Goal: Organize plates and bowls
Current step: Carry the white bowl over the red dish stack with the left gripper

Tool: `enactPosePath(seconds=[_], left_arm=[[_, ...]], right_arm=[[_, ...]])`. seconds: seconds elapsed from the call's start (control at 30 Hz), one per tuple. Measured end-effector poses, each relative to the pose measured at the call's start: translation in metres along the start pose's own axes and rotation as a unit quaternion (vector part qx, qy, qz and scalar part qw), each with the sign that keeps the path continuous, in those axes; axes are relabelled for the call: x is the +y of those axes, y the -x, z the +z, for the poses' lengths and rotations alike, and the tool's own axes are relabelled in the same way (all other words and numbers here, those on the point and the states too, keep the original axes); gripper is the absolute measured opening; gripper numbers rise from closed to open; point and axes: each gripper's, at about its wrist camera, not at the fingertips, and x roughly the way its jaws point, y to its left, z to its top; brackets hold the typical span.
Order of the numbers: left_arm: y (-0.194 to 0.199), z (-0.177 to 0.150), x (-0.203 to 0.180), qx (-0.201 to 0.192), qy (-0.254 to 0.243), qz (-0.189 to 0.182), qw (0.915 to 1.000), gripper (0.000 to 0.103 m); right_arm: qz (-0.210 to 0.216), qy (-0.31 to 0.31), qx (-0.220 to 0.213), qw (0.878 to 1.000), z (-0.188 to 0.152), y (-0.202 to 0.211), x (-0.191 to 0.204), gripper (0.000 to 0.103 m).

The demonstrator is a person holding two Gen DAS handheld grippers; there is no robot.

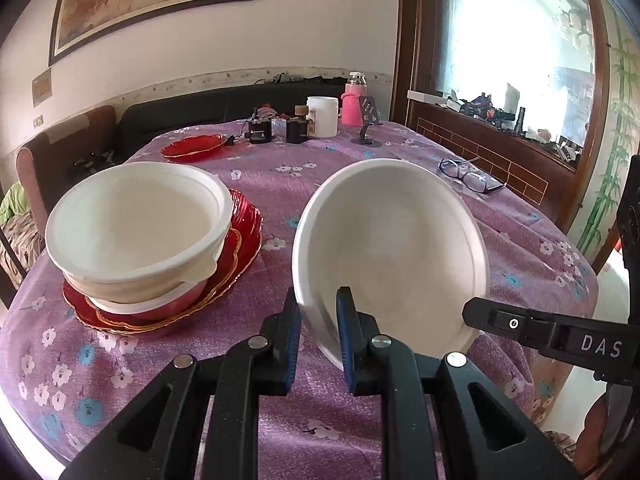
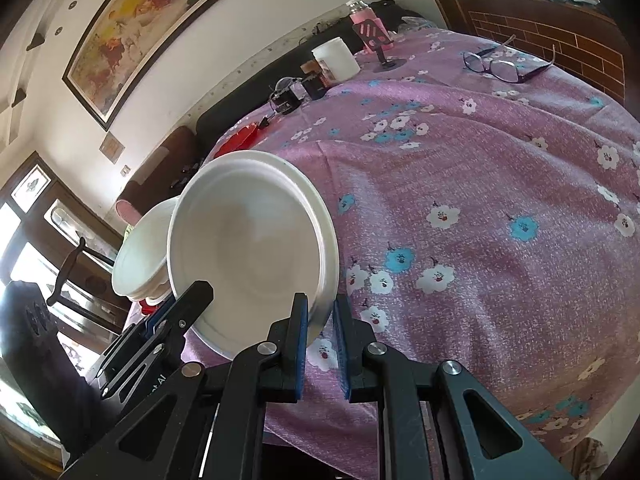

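A white bowl (image 1: pixel 392 248) hangs tilted above the purple flowered tablecloth (image 1: pixel 280 184), its hollow facing the cameras. My left gripper (image 1: pixel 318 300) is shut on its lower left rim. My right gripper (image 2: pixel 320 304) is shut on the opposite edge of the same bowl (image 2: pixel 252 248), and its black finger (image 1: pixel 520 328) reaches in from the right in the left wrist view. The left gripper (image 2: pixel 188 300) shows at the bowl's left rim in the right wrist view. To the left, stacked white bowls (image 1: pixel 136 216) rest on red plates (image 1: pixel 244 240). A single red plate (image 1: pixel 192 146) lies farther back.
Along the table's far edge stand a white jar (image 1: pixel 322 116), a pink bottle (image 1: pixel 354 100), a phone stand (image 1: pixel 368 128) and two small dark jars (image 1: pixel 260 130). Glasses (image 1: pixel 468 176) lie at the right. A brown chair (image 1: pixel 60 152) stands beyond the left edge.
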Motion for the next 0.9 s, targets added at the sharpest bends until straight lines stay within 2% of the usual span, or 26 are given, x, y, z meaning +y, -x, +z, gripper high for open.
enactPosePath(seconds=[0.27,0.5,0.7,0.9], left_arm=[[0.01,0.011,0.005,-0.014,0.002,0.0,0.9999,0.017],[0.035,0.033,0.025,-0.041,0.022,0.013,0.9989,0.018],[0.058,0.052,0.061,-0.051,0.052,0.032,0.9968,0.02],[0.063,0.059,0.107,-0.045,0.087,0.06,0.9934,0.021]], right_arm=[[0.012,0.01,-0.01,1.0,0.009,0.009,0.009,0.014],[0.04,0.043,-0.024,0.998,0.029,0.02,0.044,0.014],[0.076,0.069,-0.02,0.994,0.054,0.015,0.089,0.015],[0.092,0.096,0.01,0.991,0.064,-0.022,0.136,0.015]])
